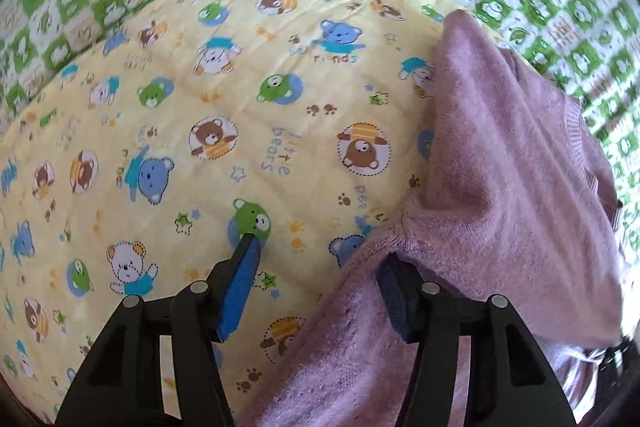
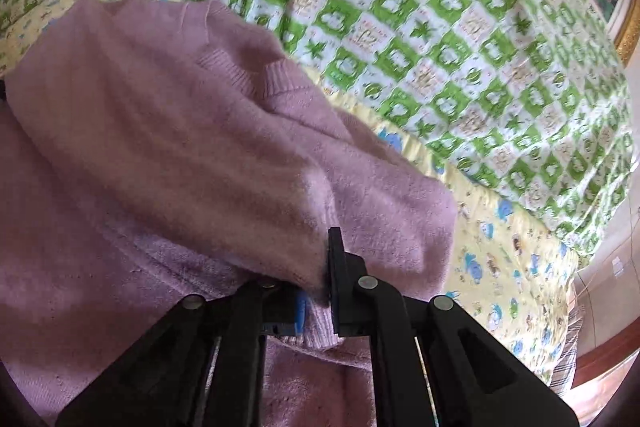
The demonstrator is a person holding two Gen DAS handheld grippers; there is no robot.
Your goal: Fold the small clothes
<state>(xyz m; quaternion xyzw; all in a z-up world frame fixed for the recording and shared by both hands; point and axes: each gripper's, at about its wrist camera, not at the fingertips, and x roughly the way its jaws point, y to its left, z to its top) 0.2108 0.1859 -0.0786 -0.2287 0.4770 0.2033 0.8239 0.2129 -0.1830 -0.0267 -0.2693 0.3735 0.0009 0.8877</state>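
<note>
1. Sweater (image 1: pixel 500 163) lying on the bear-print quilt (image 1: pixel 224 99), at its right side in the left wrist view.
2. Quilt spread over the checked sheet (image 2: pixel 460 39).
3. Sheet reaching out behind and right of the quilt.
4. Folded sweater layer (image 2: pixel 168 131) resting on its lower layer.

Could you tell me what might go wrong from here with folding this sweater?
1. The right tool pinches only a small bunch of the pink sweater; the knit might slip free if pulled.
2. The left tool is open, one finger under the sweater's edge, the other on the yellow quilt; closing now could grab quilt too.
</note>
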